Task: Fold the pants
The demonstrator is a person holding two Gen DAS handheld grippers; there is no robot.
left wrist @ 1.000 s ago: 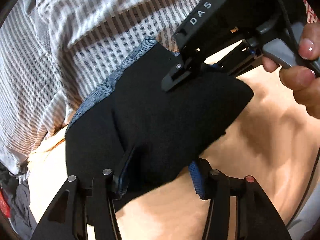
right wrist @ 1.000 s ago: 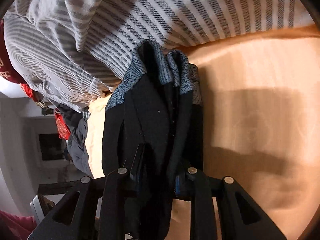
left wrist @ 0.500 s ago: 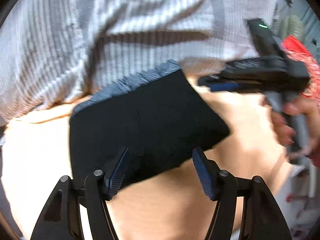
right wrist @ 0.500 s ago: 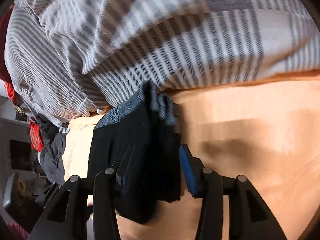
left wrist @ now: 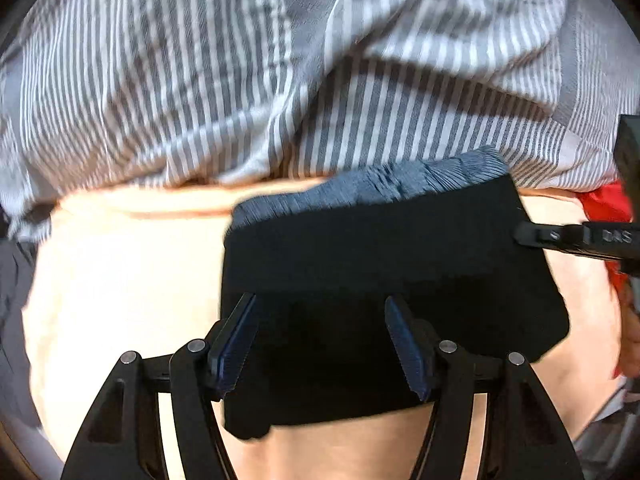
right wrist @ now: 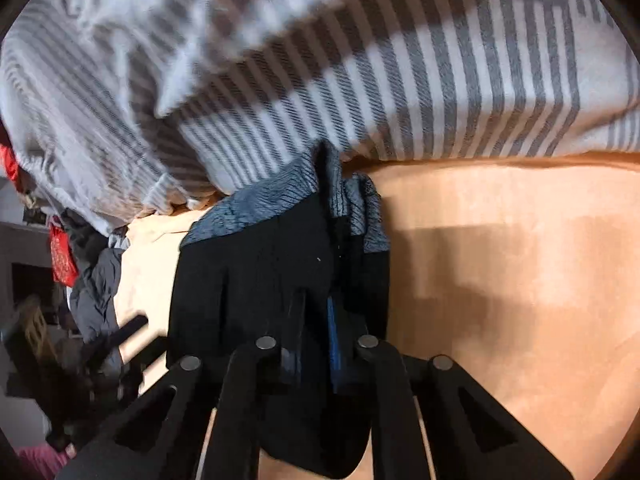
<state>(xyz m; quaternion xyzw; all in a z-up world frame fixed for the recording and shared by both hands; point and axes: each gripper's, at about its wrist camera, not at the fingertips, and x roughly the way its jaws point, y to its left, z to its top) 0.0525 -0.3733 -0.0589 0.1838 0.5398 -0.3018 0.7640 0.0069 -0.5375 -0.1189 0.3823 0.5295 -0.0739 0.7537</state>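
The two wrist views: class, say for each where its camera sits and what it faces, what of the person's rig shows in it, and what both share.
Left wrist: on the left gripper, looking steeply down at the folded black pants; its open fingers straddle them, and the right gripper's tip enters at right.
Right wrist: on the right gripper, looking down along the pants' edge, jaws just closed, pinching the cloth.
Shared: pants, striped blanket, orange sheet.
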